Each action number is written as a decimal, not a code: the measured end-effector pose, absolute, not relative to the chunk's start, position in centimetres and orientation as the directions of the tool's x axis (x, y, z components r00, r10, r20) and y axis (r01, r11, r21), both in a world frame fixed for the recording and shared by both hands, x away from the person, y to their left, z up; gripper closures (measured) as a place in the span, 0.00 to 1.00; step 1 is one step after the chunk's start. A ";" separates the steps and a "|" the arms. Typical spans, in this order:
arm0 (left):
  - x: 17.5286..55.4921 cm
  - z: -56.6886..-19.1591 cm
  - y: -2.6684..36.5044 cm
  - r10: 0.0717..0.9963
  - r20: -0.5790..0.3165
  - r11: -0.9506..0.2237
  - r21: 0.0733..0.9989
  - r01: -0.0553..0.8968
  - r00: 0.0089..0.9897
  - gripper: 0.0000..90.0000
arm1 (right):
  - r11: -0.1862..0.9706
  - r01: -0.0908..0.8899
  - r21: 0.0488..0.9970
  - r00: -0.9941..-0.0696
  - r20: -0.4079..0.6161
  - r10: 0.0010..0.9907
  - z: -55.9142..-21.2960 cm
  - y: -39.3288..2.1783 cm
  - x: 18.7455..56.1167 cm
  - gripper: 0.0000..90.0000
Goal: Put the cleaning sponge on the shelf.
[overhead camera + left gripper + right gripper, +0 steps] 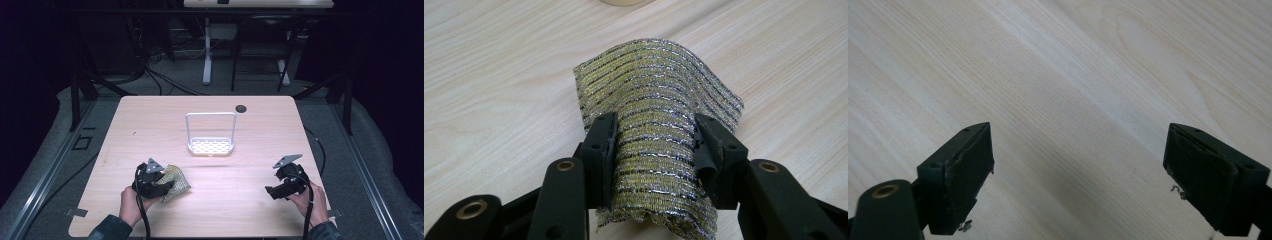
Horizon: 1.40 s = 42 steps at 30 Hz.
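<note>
Woven cloth (659, 130), yellow with silver and dark stripes, arched between the jaws of the left gripper (655, 145), which grip it from both sides; its free edge rests on the wooden table (150, 125) at front left. Right gripper (278, 188), held in a hand (311, 200) at front right, jaws spread wide above bare wood, well apart from the cloth. White wire basket (210, 146) with tall handle stands at table centre; a small dark disc (241, 108) lies beyond it.
</note>
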<state>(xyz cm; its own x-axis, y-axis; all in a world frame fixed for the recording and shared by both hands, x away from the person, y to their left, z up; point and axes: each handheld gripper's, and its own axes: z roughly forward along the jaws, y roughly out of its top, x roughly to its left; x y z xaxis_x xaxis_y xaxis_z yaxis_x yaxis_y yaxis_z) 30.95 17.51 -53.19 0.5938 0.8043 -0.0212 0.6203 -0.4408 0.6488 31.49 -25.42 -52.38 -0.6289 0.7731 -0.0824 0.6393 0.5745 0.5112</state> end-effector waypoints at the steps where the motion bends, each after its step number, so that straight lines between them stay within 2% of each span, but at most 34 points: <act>1: 31.0 -53.2 17.5 0.805 -0.022 -0.439 0.649 0.621 0.592 0.61 | 0.571 0.640 0.515 -0.626 -0.083 0.776 -52.4 -25.4 31.5 0.13; 22: 30.8 -52.2 15.7 0.802 -0.020 -0.412 0.705 0.577 0.597 0.60 | 0.567 0.650 0.507 -0.618 -0.082 0.782 -52.6 -25.4 31.6 0.14; 35: 31.3 -51.8 12.9 0.785 -0.003 -0.428 0.719 0.547 0.619 0.61 | 0.566 0.652 0.504 -0.616 -0.082 0.783 -52.6 -25.4 31.6 0.14; 42: 32.4 -51.0 12.2 0.803 -0.029 -0.379 0.747 0.547 0.595 0.61 | 0.567 0.653 0.502 -0.615 -0.086 0.784 -52.6 -25.4 31.6 0.14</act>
<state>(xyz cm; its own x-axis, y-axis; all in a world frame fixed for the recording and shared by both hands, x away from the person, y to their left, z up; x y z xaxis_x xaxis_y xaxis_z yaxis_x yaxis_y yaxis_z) 32.41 12.24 -50.99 0.5954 0.8029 -0.0290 0.5469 -0.3786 0.7467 31.58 -25.41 -52.56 -0.6149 0.7839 -0.0858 0.6530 0.5672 0.5019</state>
